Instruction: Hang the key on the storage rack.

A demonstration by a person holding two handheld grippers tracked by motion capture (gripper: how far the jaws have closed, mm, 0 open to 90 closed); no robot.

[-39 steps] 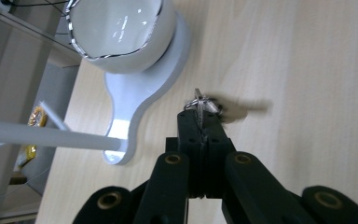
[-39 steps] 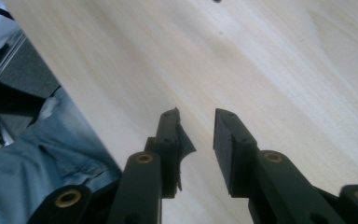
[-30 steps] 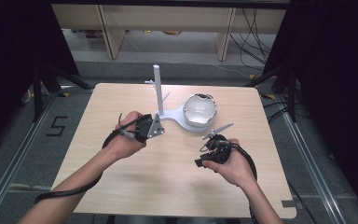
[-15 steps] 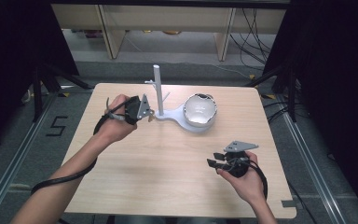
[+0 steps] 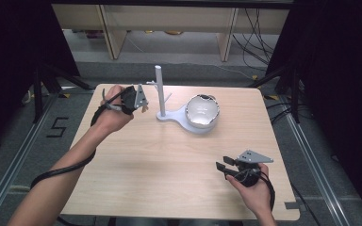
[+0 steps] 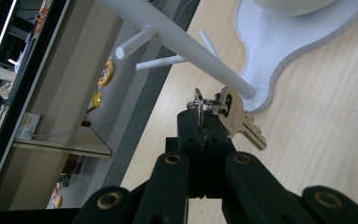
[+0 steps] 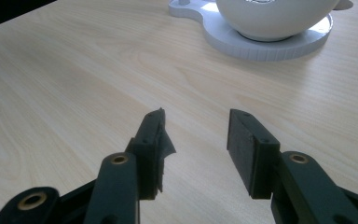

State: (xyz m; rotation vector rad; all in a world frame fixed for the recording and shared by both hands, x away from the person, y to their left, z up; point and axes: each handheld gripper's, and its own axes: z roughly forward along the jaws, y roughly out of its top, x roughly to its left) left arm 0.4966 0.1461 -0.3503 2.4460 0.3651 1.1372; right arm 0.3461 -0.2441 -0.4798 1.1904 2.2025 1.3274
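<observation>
Left gripper (image 6: 204, 122), clenching a key ring (image 6: 208, 105), is now rising toward the stand's pegs (image 6: 135, 41) at eleven o'clock; right gripper (image 7: 195, 140), released, is retreating to five o'clock.

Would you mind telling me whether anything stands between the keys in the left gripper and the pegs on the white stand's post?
Nothing visible does. The left gripper is shut on the key ring, with the keys hanging beside the post of the stand. The pegs stick out bare, with open air between them and the ring.
</observation>
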